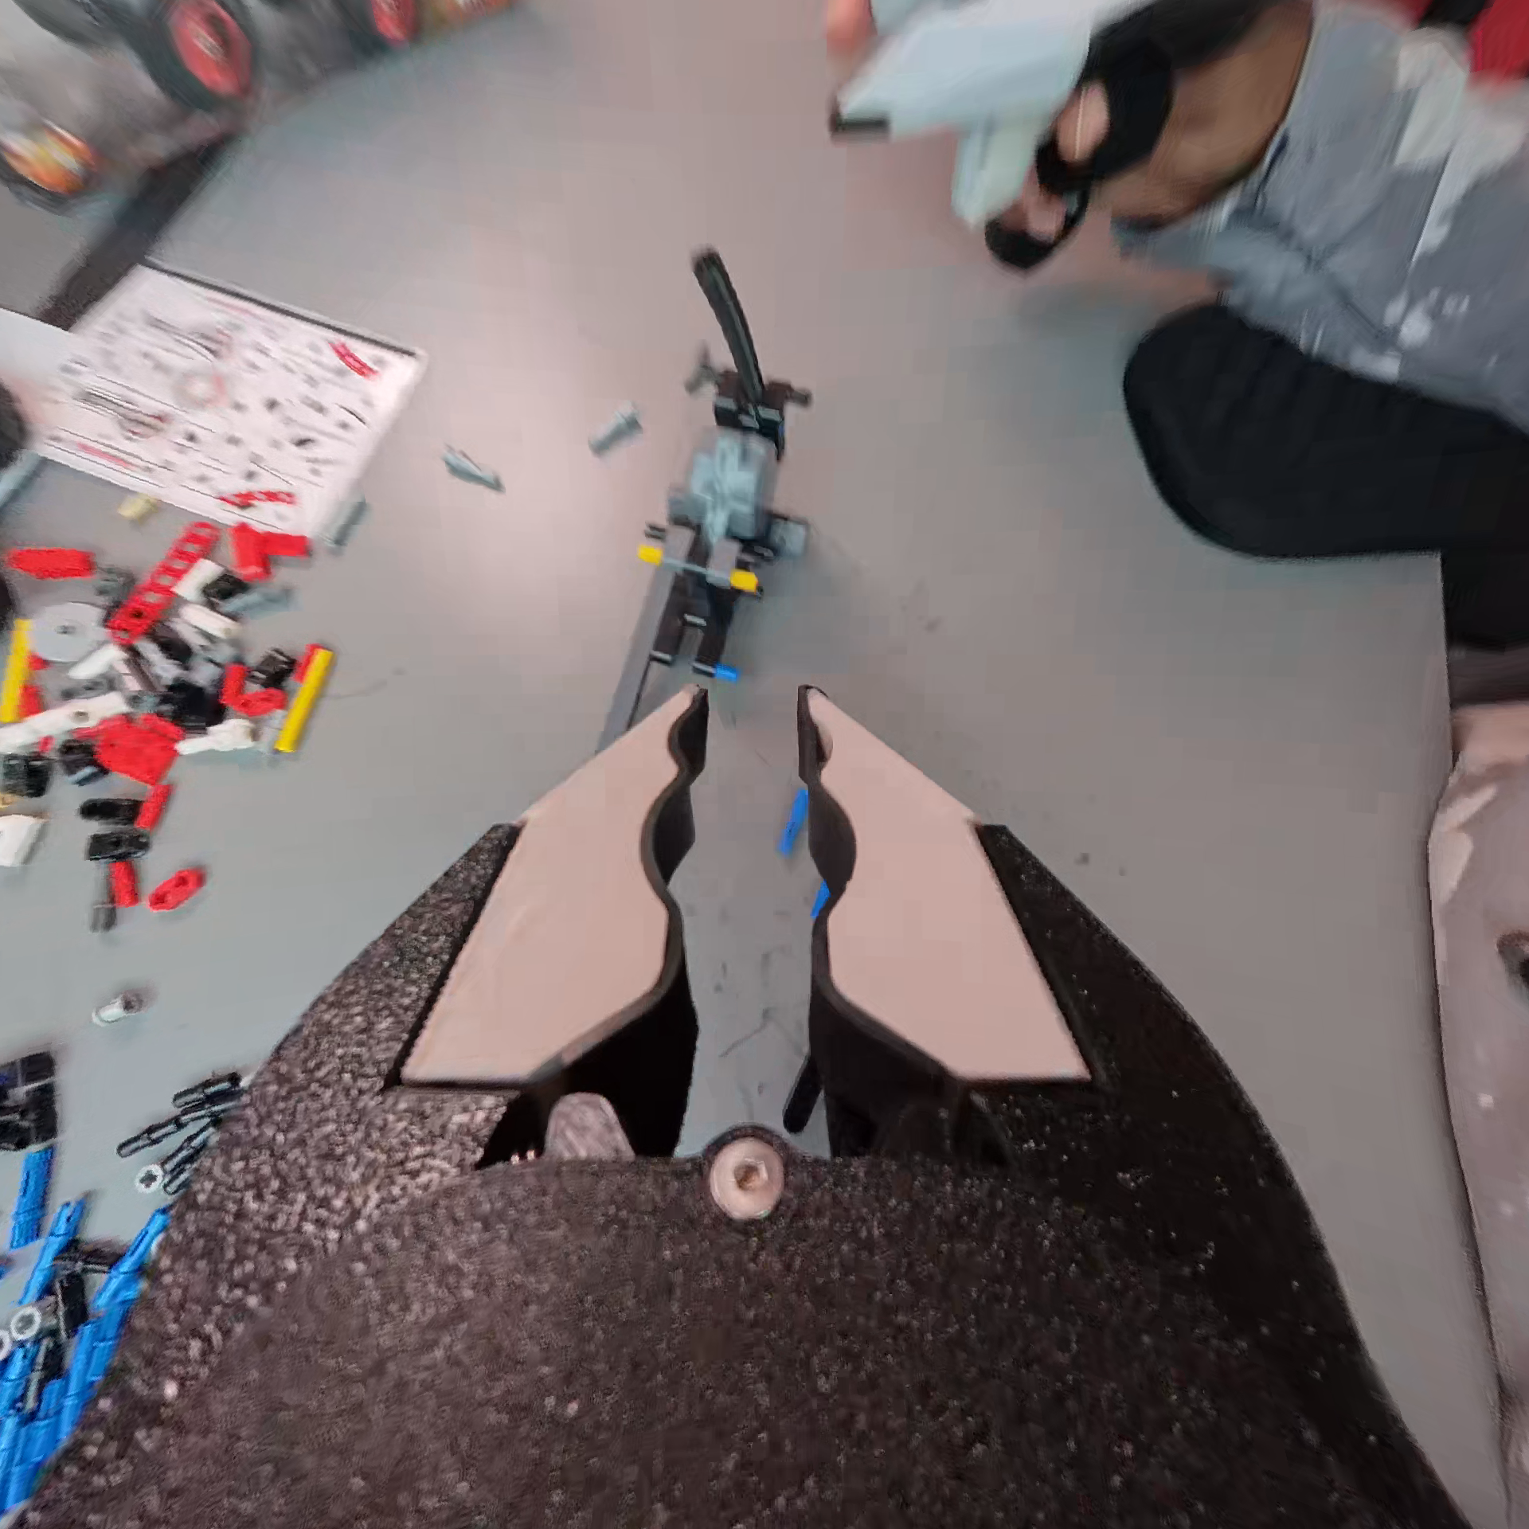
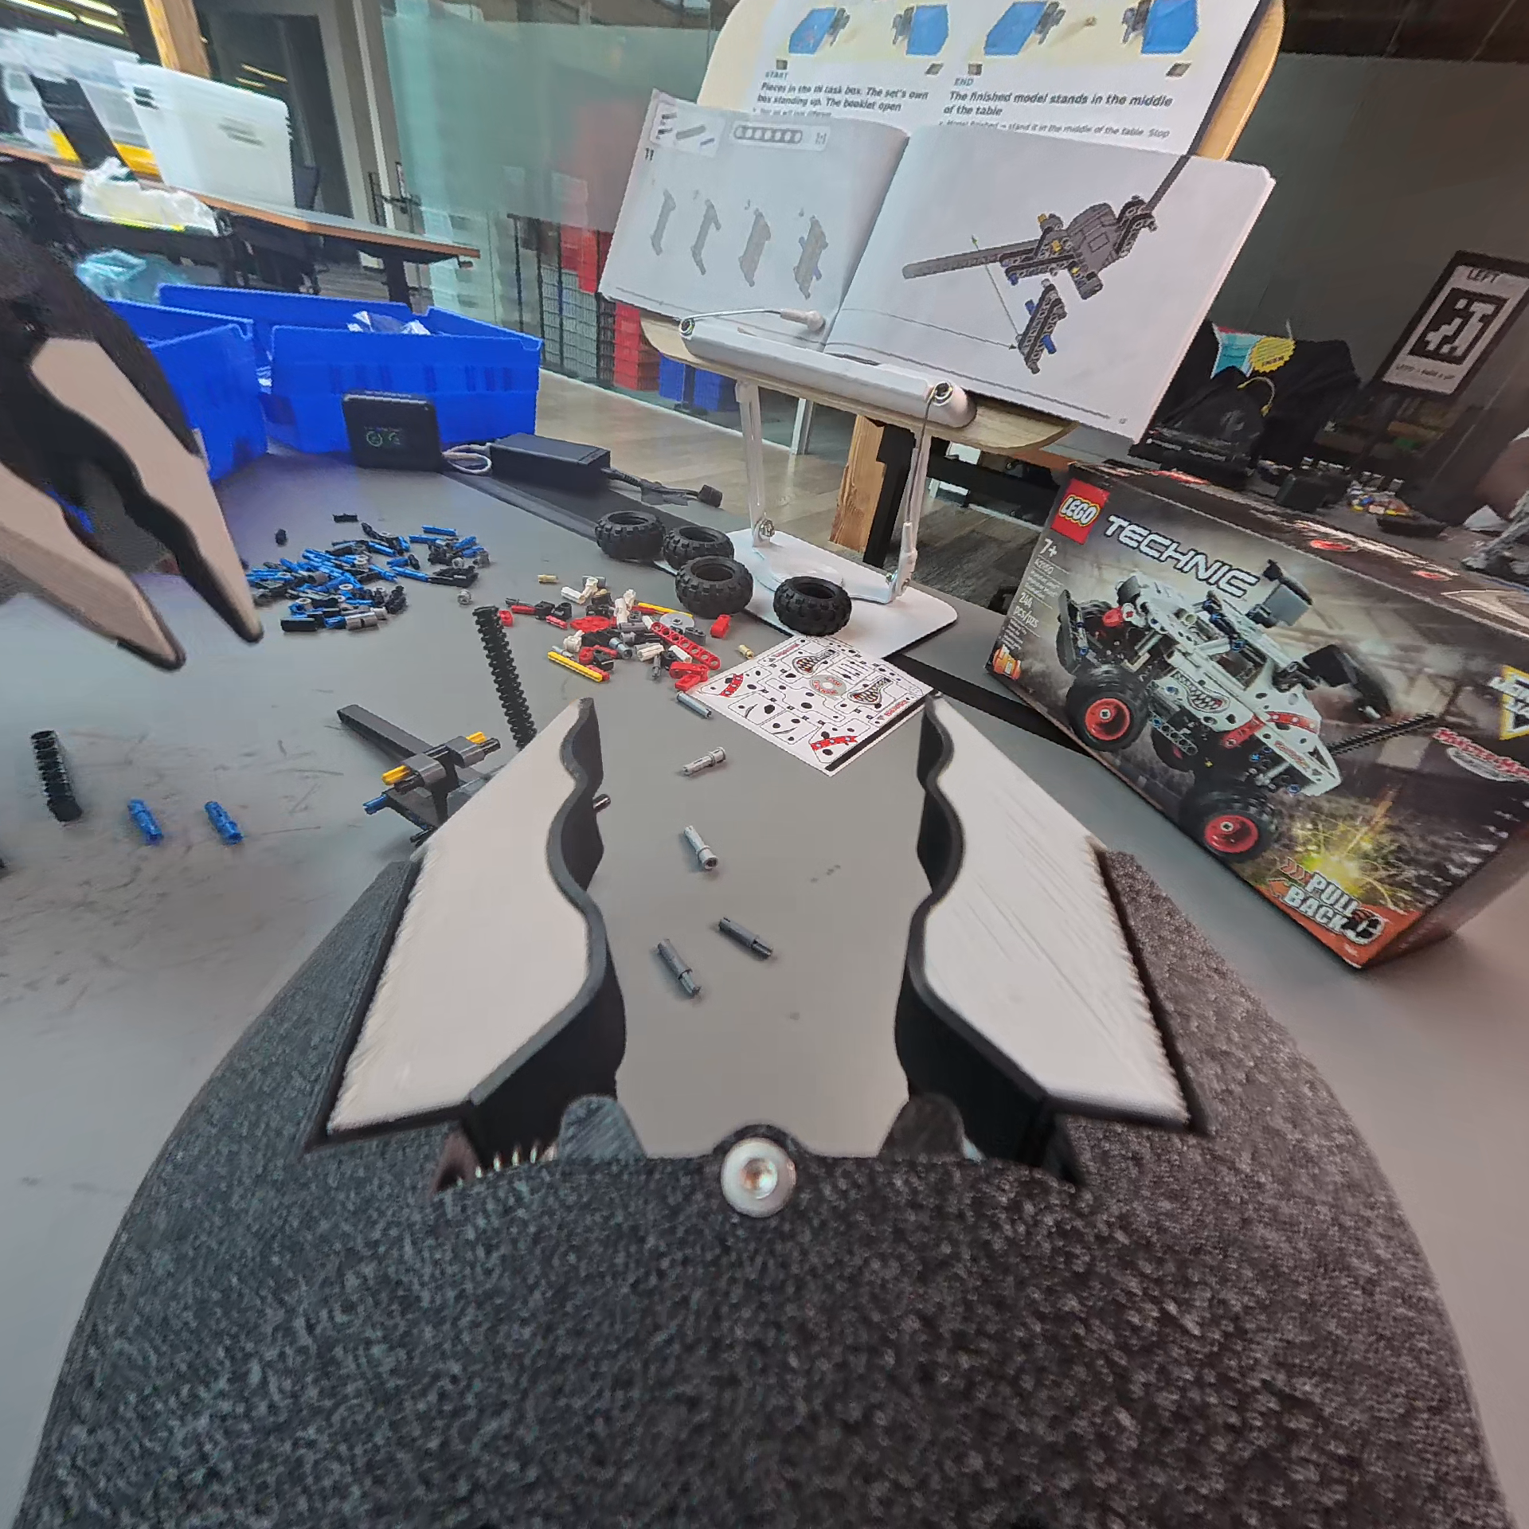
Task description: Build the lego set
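Grippers both hanging open, empty: left gripper (image 1: 751, 691) nearing half-built chassis (image 1: 720, 529) mid-table, likely to steady it; right gripper (image 2: 757, 711) hovering over loose grey pins (image 2: 699, 848), probably choosing one.

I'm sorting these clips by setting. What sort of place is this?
Probably a workshop or lab workspace, not a home. A grey table sits in an open room with blue storage bins and further desks behind a glass partition. An instruction booklet is propped on a stand, as at a set-up workstation.
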